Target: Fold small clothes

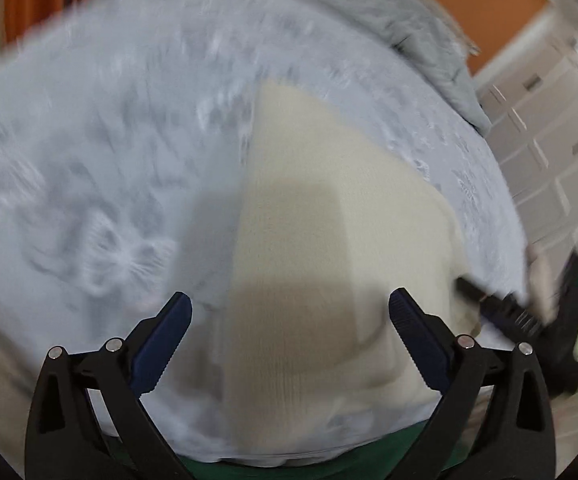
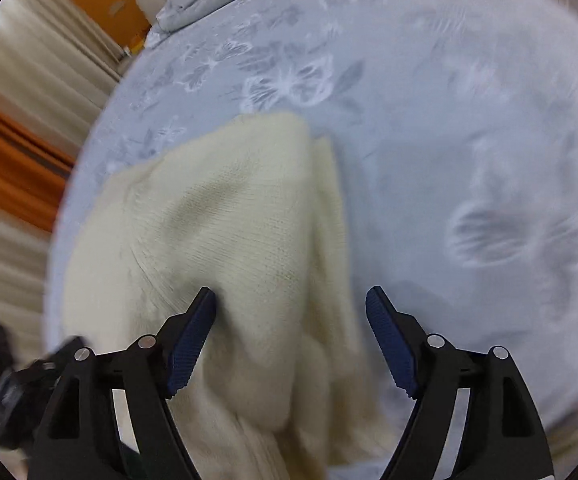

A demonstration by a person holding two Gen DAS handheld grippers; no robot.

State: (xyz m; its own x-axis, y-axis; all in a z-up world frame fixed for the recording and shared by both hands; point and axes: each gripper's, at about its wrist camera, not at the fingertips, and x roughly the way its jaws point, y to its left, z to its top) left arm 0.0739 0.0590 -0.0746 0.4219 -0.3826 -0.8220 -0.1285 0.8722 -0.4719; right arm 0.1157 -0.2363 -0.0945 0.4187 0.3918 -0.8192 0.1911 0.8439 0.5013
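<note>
A cream knitted garment lies on a pale blue bedspread with a butterfly pattern. It lies partly folded, with layers showing in the right wrist view. My left gripper is open above the garment's near part, holding nothing. My right gripper is open, its jaws either side of a raised fold of the garment. The right gripper also shows blurred at the right edge of the left wrist view. The left gripper shows at the lower left of the right wrist view.
A crumpled grey blanket lies at the far end of the bed. White drawers stand to the right of the bed. Orange and beige curtains hang to the left. The bed's near edge is below my grippers.
</note>
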